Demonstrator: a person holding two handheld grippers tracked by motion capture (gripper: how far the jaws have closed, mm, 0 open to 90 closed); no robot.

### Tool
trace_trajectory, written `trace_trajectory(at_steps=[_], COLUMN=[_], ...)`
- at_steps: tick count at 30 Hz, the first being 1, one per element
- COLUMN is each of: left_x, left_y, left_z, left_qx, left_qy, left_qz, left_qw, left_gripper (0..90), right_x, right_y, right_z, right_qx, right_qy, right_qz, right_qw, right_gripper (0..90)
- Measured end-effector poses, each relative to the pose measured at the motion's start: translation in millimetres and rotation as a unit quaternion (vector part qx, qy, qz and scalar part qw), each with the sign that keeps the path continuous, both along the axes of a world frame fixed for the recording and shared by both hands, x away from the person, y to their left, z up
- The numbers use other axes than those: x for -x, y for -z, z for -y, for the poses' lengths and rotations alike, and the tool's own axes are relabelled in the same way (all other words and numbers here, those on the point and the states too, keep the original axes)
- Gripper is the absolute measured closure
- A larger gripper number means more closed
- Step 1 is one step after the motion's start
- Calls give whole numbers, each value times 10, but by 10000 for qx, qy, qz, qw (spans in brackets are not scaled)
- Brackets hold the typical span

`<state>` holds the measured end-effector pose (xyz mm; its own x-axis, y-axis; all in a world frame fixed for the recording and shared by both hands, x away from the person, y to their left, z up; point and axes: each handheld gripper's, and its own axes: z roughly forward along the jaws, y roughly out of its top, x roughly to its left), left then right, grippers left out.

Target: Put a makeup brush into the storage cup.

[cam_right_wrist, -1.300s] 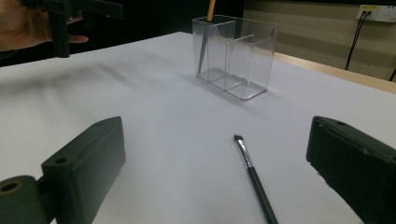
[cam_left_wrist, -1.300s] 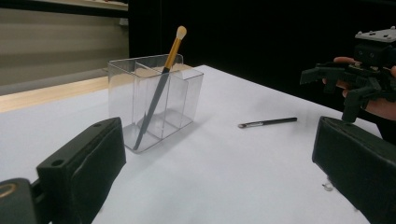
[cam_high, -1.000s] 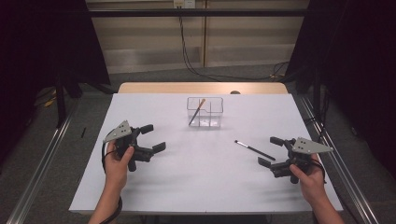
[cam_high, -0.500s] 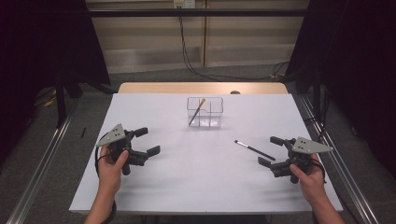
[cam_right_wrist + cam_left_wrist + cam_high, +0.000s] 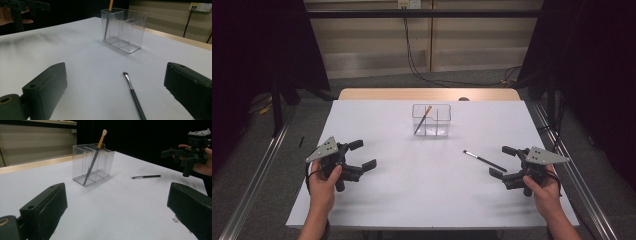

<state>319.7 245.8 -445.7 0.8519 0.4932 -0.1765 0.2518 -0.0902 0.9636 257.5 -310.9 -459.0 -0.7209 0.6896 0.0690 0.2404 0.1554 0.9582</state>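
A clear divided container (image 5: 443, 119) stands at the middle back of the white table (image 5: 422, 200). An orange-handled brush (image 5: 424, 119) leans in its left compartment. A thin black brush (image 5: 484, 160) lies flat on the table right of centre. My right gripper (image 5: 503, 161) is open just right of this brush and holds nothing. In the right gripper view the black brush (image 5: 133, 96) lies on the table ahead, between the jaws. My left gripper (image 5: 363, 155) is open at the left of the table, empty, and far from the container (image 5: 107, 162).
A wooden strip (image 5: 427, 94) runs along the table's far edge. Metal rails (image 5: 254, 180) flank both sides of the table. Cables (image 5: 422, 65) hang behind it. In the left gripper view the right gripper (image 5: 186, 155) shows at the far right, beyond the black brush (image 5: 146, 177).
My left gripper has drawn back to the left and a little toward the near edge, still open. The right gripper and both brushes have stayed put.
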Motion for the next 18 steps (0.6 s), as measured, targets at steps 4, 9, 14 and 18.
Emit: trace_trajectory(at_steps=[4,9,14,18], left_x=[35,64,94,128], left_y=[-4,11,44,54], left_z=[-38,-98,-149,-175], left_qx=[8,105,48,-37], left_qy=[-10,-17,-71,-23], left_qz=[59,71,39,98], left_qw=[10000,9999,10000,9999], left_gripper=[27,27,28,28], right_x=[-9,-14,-22,-40], right_y=[6,12,14,11], right_z=[-11,-7,-9,-23], right_qx=[27,36,54,55], right_qy=[-19,-11,-4,7], right_qz=[-16,-21,-26,-39], right_qw=[10000,10000,10000,10000], right_gripper=[44,44,44,44])
